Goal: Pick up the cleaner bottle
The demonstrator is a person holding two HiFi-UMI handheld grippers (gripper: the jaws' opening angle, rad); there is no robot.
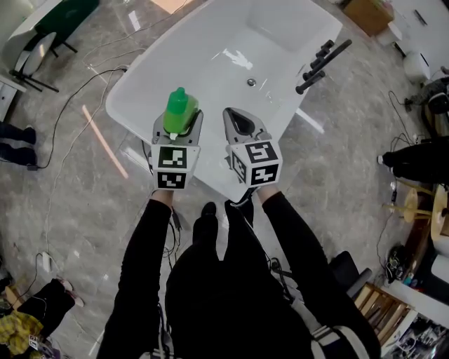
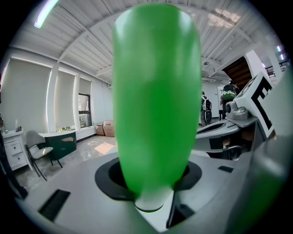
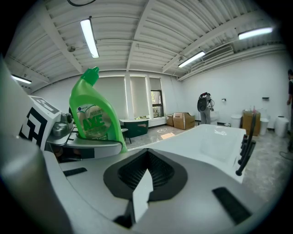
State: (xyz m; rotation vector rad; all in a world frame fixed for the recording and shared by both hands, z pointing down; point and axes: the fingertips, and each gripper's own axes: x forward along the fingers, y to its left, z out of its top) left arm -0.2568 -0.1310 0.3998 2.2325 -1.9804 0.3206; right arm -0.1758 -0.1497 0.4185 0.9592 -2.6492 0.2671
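Note:
The green cleaner bottle point(image 1: 179, 111) stands upright between the jaws of my left gripper point(image 1: 178, 130), which is shut on it and holds it over the near rim of the white bathtub point(image 1: 210, 42). In the left gripper view the bottle point(image 2: 155, 100) fills the middle and hides most of the room. My right gripper point(image 1: 237, 118) hovers just right of it, jaws together with nothing in them. From the right gripper view the bottle point(image 3: 94, 116) shows at the left, label facing me, resting in the left gripper point(image 3: 50, 125).
A black faucet set point(image 1: 319, 64) sits on the tub's right rim. Cables point(image 1: 70, 105) trail over the grey marble floor at the left. A green desk point(image 1: 63, 17) stands top left, a cardboard box point(image 1: 368, 14) top right, and clutter along the right edge.

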